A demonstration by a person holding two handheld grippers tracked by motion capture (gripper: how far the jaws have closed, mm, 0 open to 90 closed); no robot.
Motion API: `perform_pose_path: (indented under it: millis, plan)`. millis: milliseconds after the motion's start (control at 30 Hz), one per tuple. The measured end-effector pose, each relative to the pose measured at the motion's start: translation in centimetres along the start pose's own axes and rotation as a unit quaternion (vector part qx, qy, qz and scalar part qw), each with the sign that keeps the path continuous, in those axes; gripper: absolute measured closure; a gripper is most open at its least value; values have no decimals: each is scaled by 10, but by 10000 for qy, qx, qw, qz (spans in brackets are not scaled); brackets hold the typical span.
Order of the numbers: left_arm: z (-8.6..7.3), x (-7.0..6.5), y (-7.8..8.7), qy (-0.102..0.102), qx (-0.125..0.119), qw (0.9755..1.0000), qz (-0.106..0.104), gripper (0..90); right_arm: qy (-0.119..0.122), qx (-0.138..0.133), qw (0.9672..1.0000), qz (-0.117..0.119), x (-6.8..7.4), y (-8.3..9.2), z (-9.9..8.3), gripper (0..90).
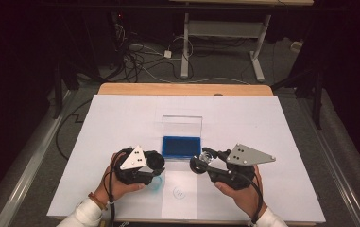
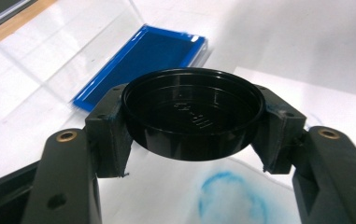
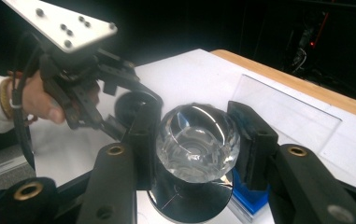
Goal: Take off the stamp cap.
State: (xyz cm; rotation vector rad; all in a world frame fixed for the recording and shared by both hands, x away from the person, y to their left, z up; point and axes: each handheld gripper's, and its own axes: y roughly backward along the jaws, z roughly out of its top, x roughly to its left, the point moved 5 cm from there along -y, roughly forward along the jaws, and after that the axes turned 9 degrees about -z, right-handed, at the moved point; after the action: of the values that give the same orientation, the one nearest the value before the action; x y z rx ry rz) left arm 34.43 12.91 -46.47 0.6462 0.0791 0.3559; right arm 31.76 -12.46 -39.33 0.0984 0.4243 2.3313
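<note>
My left gripper (image 1: 157, 161) (image 2: 193, 128) is shut on a round black cap (image 2: 193, 112) (image 1: 156, 160), held hollow side up just above the paper. My right gripper (image 1: 205, 159) (image 3: 198, 142) is shut on the faceted clear knob (image 3: 198, 140) of a stamp whose black round base (image 3: 189, 198) (image 1: 197, 165) hangs below the jaws. Between the two grippers, slightly farther back, a blue ink pad (image 1: 181, 146) (image 2: 143, 60) lies in its case with the clear lid (image 1: 182, 126) (image 3: 288, 107) standing open behind it. In the right gripper view the left gripper (image 3: 119, 109) and its hand show at the left.
White paper (image 1: 121, 118) covers the wooden table (image 1: 182, 89). A blue smudge (image 1: 156, 185) (image 2: 229, 198) lies under the left gripper, and a round blue stamped mark (image 1: 179, 192) sits near the front edge. Cables and a desk frame (image 1: 225, 33) stand on the floor beyond.
</note>
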Motion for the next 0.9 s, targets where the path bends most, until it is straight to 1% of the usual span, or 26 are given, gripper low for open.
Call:
perform_pose_path:
  millis: [100,133,200,300,433,600,667,700,900]
  plan:
    - [-4,3,7,-2,32,10000,87,364,23,36,10000,-42,-3,2,-1,576]
    - [-5,4,9,20,11,10000,85,364,18,40,10000,-37,-3,2,-2,576]
    - [-8,6,15,22,22,9999,170,364,22,74,9999,-66,-5,3,-2,576]
    - [-12,10,24,72,-40,9996,258,364,38,117,9999,-89,-7,3,-4,576]
    - [-16,11,32,90,-85,9993,360,364,52,173,9997,-133,-11,3,-5,576]
    - [-21,10,38,63,-72,9990,447,364,71,189,9996,-188,-15,5,-4,576]
    - [-22,9,40,50,-64,9990,429,364,84,194,9996,-211,-17,6,-4,576]
    - [-23,9,41,46,-55,9989,456,364,118,207,9994,-247,-18,6,-5,576]
    - [-28,5,47,22,-48,9988,491,364,149,236,9991,-332,-24,11,-6,576]
